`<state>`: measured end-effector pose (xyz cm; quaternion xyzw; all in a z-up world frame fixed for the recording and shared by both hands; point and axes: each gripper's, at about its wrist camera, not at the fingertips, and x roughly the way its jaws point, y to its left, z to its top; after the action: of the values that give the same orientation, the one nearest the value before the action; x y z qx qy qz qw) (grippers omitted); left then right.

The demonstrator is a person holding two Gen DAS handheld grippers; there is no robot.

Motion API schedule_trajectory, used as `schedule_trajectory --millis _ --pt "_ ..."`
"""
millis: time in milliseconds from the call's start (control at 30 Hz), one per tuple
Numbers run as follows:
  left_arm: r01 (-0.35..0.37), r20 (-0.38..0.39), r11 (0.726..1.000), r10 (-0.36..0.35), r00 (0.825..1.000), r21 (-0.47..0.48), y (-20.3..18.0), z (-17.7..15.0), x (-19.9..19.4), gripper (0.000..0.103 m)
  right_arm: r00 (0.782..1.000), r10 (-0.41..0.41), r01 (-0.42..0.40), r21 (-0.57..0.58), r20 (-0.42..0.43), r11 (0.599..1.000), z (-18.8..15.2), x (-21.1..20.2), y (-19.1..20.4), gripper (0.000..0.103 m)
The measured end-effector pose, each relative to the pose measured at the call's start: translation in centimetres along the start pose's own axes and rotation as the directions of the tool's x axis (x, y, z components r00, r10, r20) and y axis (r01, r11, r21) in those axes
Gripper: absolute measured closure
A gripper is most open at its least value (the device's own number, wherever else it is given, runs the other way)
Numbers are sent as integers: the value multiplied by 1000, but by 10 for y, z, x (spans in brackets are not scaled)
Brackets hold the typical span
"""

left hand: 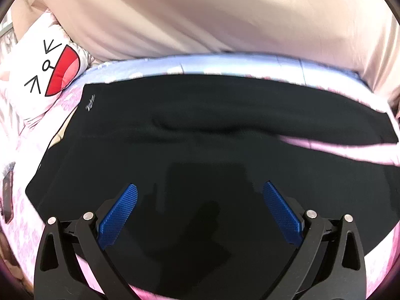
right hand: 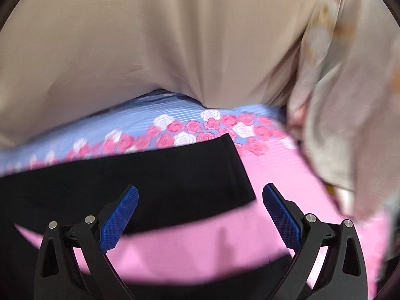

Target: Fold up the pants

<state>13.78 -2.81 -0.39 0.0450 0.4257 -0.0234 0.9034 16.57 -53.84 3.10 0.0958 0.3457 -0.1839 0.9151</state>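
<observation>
Lying flat across the pink bedsheet (right hand: 287, 175), the black pants (left hand: 200, 130) are spread wide, legs running off to the right with a strip of pink showing between them. There's a soft ridge of a wrinkle across the middle, and a small pale logo near the upper left corner. In the right wrist view one leg end (right hand: 200, 172) stops just short of the rose-printed blue border (right hand: 125, 127).

By my read, nothing is gripped yet, so the fold is only about to begin. Doing it well likely means taking one leg near its hem and the matching edge up by the waist, lifting both evenly, and laying leg over leg so the edges meet, then smoothing that ridge out.

The left gripper (left hand: 200, 187) hovers over the dark cloth, blue pads spread wide, holding nothing. The right gripper (right hand: 200, 190) is just as wide apart and empty, its left finger over the leg, its right one over bare sheet.

Further out, a cartoon-face pillow (left hand: 37, 75) sits left, beige curtain (left hand: 212, 17) behind.
</observation>
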Motion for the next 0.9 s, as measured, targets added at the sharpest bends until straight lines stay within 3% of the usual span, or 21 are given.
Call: schedule_trajectory --millis 33,133,300,467,533,600,633,733,767,800,900 --pt "-2 10 1000 2 1000 -7 6 6 2 5 999 36 -35 40 -24 999 11 19 -16 6" --pt "37 19 999 -36 999 -26 22 19 12 5 997 31 -27 50 -75 998 32 62 -37 6" --pt "84 -17 992 -86 996 -94 51 35 36 5 991 3 -1 19 -137 1000 46 109 -36 6" --pt "12 -44 994 -17 999 -109 91 57 59 5 984 55 -54 12 -170 998 46 131 -29 5" --pt "-53 -39 991 48 998 -122 116 71 68 5 981 107 -109 0 -162 994 47 131 -23 14" --pt "-121 -39 982 117 992 -147 146 86 80 5 980 115 -117 -4 -163 993 49 131 -19 34" --pt "-174 -51 971 168 985 -166 172 98 92 5 979 123 -124 1 -164 992 50 130 -17 38" --pt "-247 -72 939 236 969 -238 230 123 118 5 979 124 -121 29 -163 992 53 129 -20 64" --pt "-257 -68 931 248 966 -258 246 131 125 5 978 130 -124 45 -161 991 53 127 -23 78" --pt "-246 -52 931 241 969 -268 260 138 133 5 978 136 -128 64 -158 990 56 128 -30 84" --pt "-252 -85 934 238 968 -253 292 159 171 5 977 141 -129 86 -161 988 55 124 -34 86"
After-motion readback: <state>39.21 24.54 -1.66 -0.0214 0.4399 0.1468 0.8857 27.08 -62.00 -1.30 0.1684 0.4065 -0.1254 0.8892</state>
